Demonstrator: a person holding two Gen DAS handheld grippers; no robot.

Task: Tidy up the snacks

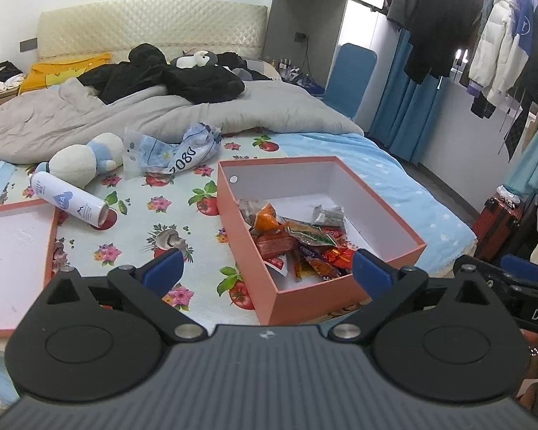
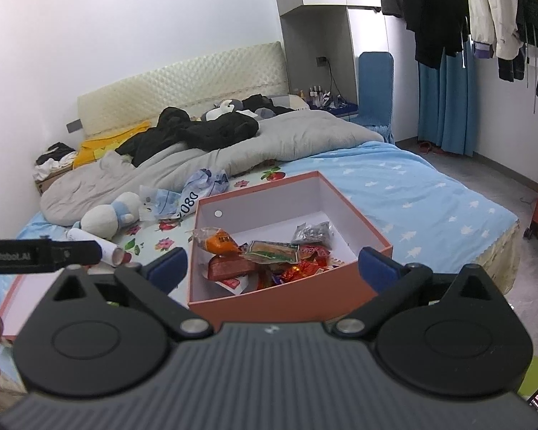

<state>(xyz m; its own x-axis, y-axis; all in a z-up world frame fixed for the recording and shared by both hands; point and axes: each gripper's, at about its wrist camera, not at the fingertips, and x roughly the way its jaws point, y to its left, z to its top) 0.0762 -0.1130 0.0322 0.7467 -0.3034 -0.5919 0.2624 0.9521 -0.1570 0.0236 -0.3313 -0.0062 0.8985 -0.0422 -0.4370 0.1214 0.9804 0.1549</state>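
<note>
A salmon-pink box (image 1: 312,301) stands open on the flowered bed sheet, its white inside holding a pile of wrapped snacks (image 1: 297,243) against the near left wall. My left gripper (image 1: 267,268) hovers just before the box's near corner, jaws wide open and empty. The right wrist view shows the same box (image 2: 269,304) and snacks (image 2: 265,258) straight ahead. My right gripper (image 2: 272,264) is open too, with nothing between its blue pads. The box lid (image 1: 14,251) lies upside down at the left. The other tool's black body shows at each view's edge.
A white spray can (image 1: 71,202), a plush toy (image 1: 86,159) and a crumpled plastic bag (image 1: 172,150) lie on the bed behind the box. A grey duvet (image 1: 161,114) with dark clothes fills the far half. A red suitcase (image 1: 502,222) and hanging coats are at the right.
</note>
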